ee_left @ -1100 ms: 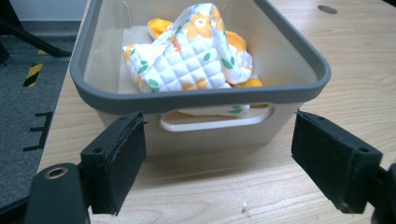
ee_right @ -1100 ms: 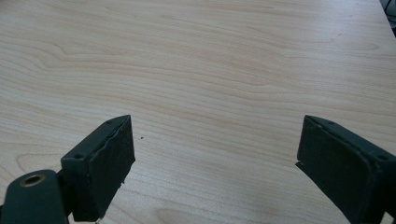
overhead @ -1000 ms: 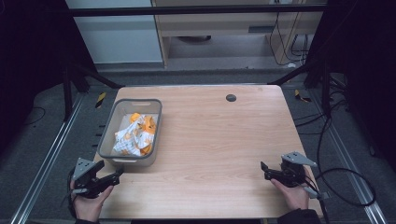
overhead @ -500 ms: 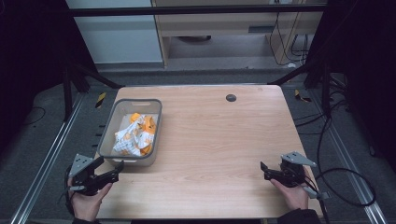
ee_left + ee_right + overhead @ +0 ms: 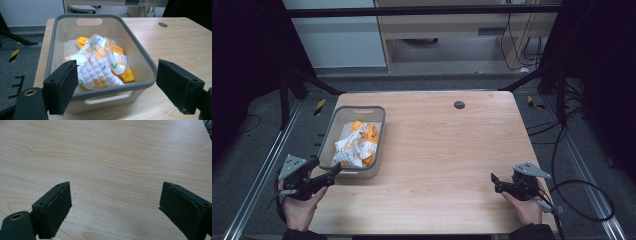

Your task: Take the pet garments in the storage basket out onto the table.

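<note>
High view: left tool [image 5: 333, 172] w/ jaws spread, empty, just before the near wall of the grey bin [image 5: 379, 131] holding cloths [image 5: 357, 145] at worktop [image 5: 447, 150] left. Right tool [image 5: 493, 182] released, well apart, over bare wood. Nothing blocks.

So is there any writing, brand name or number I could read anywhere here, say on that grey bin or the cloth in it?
None can be read. The grey bin is plain, the quilted cloth carries only orange flowers and green leaves, and the wooden table is bare. The black and yellow striped tape on the floor is a warning marking without letters.
</note>
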Action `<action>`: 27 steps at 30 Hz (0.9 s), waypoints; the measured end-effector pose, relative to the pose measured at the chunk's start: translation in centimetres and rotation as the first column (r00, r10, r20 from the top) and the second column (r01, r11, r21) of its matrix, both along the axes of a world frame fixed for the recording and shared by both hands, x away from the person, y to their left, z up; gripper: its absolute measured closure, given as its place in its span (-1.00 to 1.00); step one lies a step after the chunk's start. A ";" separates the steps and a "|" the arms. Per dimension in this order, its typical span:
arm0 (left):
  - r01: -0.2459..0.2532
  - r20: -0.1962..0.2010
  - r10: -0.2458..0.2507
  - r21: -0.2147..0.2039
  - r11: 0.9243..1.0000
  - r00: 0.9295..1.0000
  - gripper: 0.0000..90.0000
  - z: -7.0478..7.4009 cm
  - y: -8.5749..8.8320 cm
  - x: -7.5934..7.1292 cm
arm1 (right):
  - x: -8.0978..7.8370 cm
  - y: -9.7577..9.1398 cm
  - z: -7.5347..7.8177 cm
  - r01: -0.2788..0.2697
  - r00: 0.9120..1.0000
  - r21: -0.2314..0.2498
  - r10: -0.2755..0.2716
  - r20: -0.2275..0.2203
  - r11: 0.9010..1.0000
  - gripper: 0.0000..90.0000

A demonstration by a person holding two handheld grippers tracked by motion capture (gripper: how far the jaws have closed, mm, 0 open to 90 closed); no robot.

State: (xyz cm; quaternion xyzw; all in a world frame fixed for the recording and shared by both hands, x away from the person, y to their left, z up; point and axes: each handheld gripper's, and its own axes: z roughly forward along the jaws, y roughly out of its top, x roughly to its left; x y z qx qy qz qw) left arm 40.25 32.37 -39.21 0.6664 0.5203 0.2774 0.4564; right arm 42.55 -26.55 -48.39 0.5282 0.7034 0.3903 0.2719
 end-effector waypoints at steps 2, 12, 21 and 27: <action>-0.001 -0.003 0.001 0.013 1.000 1.000 -0.61 0.2 0.0 0.2 | 0.0 0.0 0.0 0.000 1.000 0.000 0.000 0.000 1.000 -0.77; -0.010 -0.018 0.010 0.013 1.000 1.000 -0.60 1.3 0.6 2.0 | 0.0 0.0 0.0 0.000 1.000 -0.008 0.000 0.003 1.000 -0.77; -0.009 -0.018 0.010 0.024 1.000 1.000 -0.59 2.4 0.7 3.3 | 0.1 0.0 0.0 -0.003 1.000 -0.009 0.003 -0.002 1.000 -0.78; -0.003 -0.024 0.004 0.038 0.999 1.000 -0.59 3.0 0.5 3.9 | 0.1 0.0 -0.1 -0.002 1.000 -0.012 0.002 -0.003 1.000 -0.78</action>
